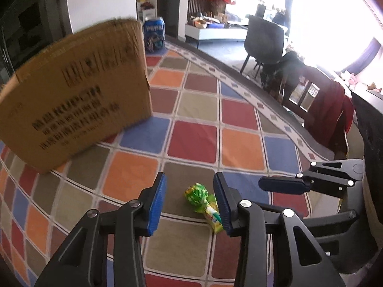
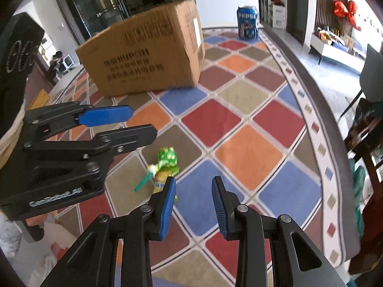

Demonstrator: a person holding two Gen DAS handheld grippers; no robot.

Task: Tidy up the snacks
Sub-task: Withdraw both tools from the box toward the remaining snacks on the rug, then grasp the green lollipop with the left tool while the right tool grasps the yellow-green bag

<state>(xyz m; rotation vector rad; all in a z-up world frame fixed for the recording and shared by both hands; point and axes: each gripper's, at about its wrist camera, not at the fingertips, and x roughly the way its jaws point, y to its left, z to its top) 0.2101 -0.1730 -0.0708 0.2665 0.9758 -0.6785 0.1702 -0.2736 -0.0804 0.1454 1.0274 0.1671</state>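
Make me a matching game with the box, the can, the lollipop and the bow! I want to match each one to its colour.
Things:
1. cardboard box
2. soda can
3. lollipop wrapper
4. bow

Colours:
A. green
B. red
C. brown
D. blue

Right pairs: 1-C, 2-D, 3-A, 4-B.
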